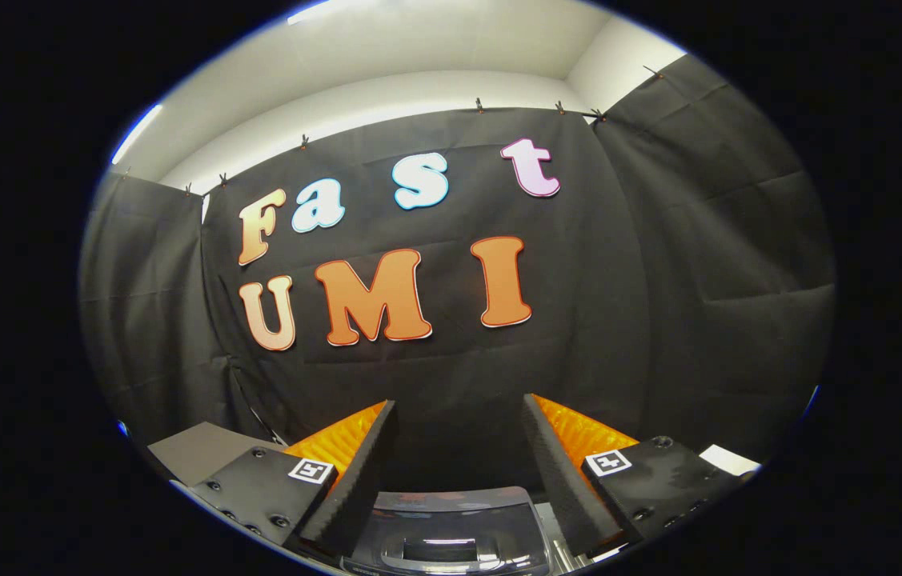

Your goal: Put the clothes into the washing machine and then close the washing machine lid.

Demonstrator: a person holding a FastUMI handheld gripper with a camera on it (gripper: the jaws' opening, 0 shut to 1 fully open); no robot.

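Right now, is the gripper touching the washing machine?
Cannot tell. In the gripper view the gripper is open with nothing between its fingers, and the washing machine top lies low between them; whether a gap separates them is unclear.

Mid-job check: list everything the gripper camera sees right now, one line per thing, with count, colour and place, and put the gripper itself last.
washing machine: one, dark glossy top with a grey recessed handle, low between the fingers and just under them; lid open or shut cannot be told.
booth wall: black cloth panels, clipped along the top, beyond the fingers and on both sides.
room wall and ceiling: white, above the cloth.
grey flat surface: one, beside the left finger; what it is cannot be told.
white item: one, beyond the right finger, too small to identify.
clothes: none seen.
gripper: one, jaws wide apart, holding nothing, raised above the machine.
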